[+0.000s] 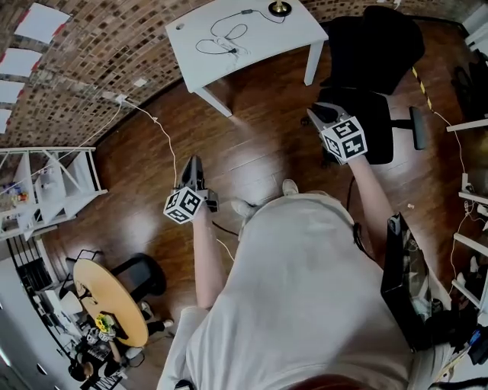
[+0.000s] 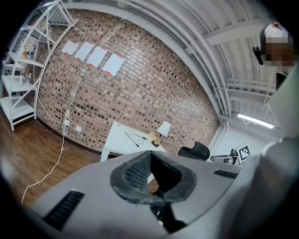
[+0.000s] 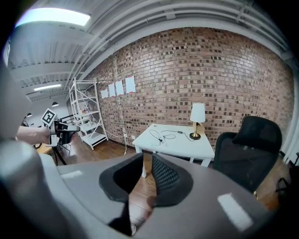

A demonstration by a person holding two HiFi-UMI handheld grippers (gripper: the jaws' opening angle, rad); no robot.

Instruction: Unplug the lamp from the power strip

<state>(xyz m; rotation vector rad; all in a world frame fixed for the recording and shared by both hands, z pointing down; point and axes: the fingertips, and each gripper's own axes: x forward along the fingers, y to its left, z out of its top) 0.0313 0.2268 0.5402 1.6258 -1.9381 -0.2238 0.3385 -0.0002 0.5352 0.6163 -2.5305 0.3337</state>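
Note:
The lamp (image 3: 197,119), with a white shade and a brass base (image 1: 279,8), stands at the far corner of a white table (image 1: 252,46). Its thin black cable (image 1: 221,38) lies looped on the tabletop; I cannot make out a power strip. Both grippers hang in the air over the wooden floor, well short of the table. My left gripper (image 1: 192,161) is shut, its tips touching with nothing between them (image 2: 149,155). My right gripper (image 1: 316,113) is open by a narrow gap and holds nothing (image 3: 147,156). Both point toward the table.
A black office chair (image 1: 374,76) stands right of the table, just beyond the right gripper. A white cord (image 1: 164,137) runs across the floor from the brick wall. White shelving (image 1: 46,183) is at the left, a round wooden table (image 1: 114,305) behind it.

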